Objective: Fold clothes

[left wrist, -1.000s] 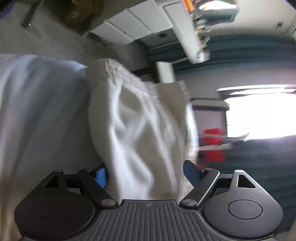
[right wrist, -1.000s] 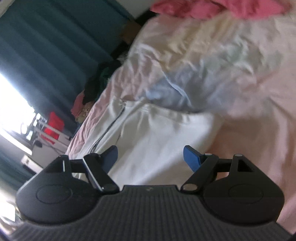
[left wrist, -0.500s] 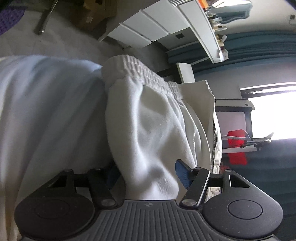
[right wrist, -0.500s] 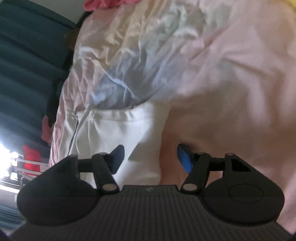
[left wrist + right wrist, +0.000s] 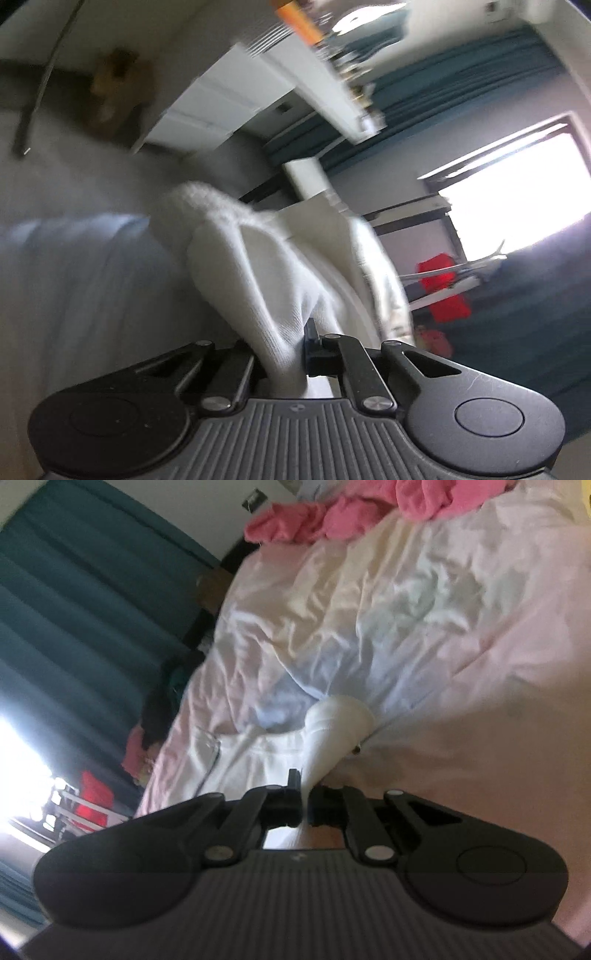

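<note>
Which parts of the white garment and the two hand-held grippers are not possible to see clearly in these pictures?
- Left wrist view: white garment is motion-blurred; its far end runs out of sight, so its type is unclear.
- Left hand-held gripper: fingertips buried in cloth.
- Right wrist view: right hand-held gripper pinches a bunched fold; the pinched edge is hidden behind its body.
- Pink clothes: cut by the top edge.

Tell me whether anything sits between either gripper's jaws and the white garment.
Nothing visible does. The left gripper has its jaws shut directly on the white garment, and the right gripper pinches another bunched part of it above the pink bedsheet.
</note>
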The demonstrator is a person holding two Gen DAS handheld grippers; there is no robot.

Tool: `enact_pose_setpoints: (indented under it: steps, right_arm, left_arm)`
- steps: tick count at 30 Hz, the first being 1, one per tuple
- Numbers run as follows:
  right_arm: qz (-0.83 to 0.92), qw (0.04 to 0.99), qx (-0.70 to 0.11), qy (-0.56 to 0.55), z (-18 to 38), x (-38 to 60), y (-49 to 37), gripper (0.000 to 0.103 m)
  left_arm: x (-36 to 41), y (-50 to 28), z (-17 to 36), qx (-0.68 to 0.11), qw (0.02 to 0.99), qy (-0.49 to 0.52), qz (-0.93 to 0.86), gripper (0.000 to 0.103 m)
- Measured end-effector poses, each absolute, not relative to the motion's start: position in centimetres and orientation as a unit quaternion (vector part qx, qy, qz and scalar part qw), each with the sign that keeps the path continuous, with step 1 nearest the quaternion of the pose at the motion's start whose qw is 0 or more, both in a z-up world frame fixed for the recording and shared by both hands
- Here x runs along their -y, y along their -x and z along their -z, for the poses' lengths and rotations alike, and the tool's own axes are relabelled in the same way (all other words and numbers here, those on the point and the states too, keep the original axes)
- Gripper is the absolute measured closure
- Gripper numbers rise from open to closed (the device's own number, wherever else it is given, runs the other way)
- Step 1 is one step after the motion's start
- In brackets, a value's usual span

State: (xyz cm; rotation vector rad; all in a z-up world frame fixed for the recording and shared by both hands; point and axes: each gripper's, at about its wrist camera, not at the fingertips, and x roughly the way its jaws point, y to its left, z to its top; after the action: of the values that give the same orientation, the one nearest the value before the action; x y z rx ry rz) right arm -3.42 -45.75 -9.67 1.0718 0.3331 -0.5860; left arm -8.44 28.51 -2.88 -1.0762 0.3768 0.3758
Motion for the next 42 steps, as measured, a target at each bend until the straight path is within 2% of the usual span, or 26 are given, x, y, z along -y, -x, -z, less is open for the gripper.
enact_pose_setpoints:
  steps: [3,7,11,15,21,25,28,31,33,34,37,38,40,41,42]
  right_arm:
    - [0.270,0.807,-0.142,-0.505,8.2,46.0,3.6,0.098]
    - [0.259,0.828,-0.134,-0.479,5.1,46.1,-0.1,0.098]
    - [0.268,0.850,-0.122,-0.438,1.9,46.2,-8.4,0.098]
    - [0.302,0.864,-0.127,-0.381,0.8,46.1,-19.8,0.098]
    - [0.342,0.873,-0.172,-0.303,5.5,44.4,-34.9,0.098]
    - [0.349,0.875,-0.205,-0.265,9.5,43.9,-41.1,0.097]
    - [0.346,0.870,-0.223,-0.272,11.5,44.4,-42.7,0.097]
    - [0.323,0.868,-0.237,-0.292,12.3,45.3,-42.8,0.095]
    - [0.297,0.870,-0.244,-0.309,12.1,45.9,-42.1,0.093]
    - [0.290,0.870,-0.246,-0.313,11.7,46.0,-41.3,0.093]
    - [0.260,0.873,-0.242,-0.335,10.4,46.0,-38.5,0.090]
    - [0.245,0.874,-0.236,-0.346,9.9,45.8,-37.2,0.085]
    - [0.216,0.876,-0.222,-0.369,9.1,45.5,-34.0,0.064]
    - [0.204,0.876,-0.215,-0.380,8.8,45.4,-32.3,0.044]
    - [0.192,0.876,-0.208,-0.390,8.5,45.2,-30.5,0.029]
  left_arm:
    - [-28.0,6.3,0.4,-0.164,0.846,0.481,-0.159,0.097]
    - [-28.6,2.4,-2.7,-0.161,0.852,0.476,-0.149,0.097]
    - [-28.3,-6.4,-5.7,-0.170,0.878,0.417,-0.162,0.097]
    - [-27.8,-16.0,-4.7,-0.200,0.879,0.392,-0.184,0.096]
    - [-27.4,-29.2,-1.3,-0.265,0.868,0.357,-0.220,0.094]
    - [-27.2,-38.0,1.0,-0.306,0.858,0.332,-0.244,0.091]
    - [-27.1,-44.0,2.8,-0.336,0.850,0.312,-0.259,0.090]
    - [-26.8,-45.2,3.1,-0.355,0.854,0.281,-0.256,0.085]
    - [-26.8,-45.1,2.6,-0.355,0.858,0.287,-0.235,0.072]
    - [-26.8,-44.8,2.3,-0.353,0.861,0.292,-0.222,0.060]
    - [-26.8,-42.6,1.0,-0.337,0.873,0.300,-0.186,0.049]
    - [-26.7,-41.6,0.6,-0.330,0.876,0.302,-0.178,0.045]
    - [-26.2,-38.4,-0.4,-0.310,0.884,0.306,-0.173,0.035]
    - [-26.2,-36.7,-0.6,-0.301,0.886,0.310,-0.169,0.031]
    - [-26.5,-34.6,-0.5,-0.297,0.886,0.317,-0.163,0.030]
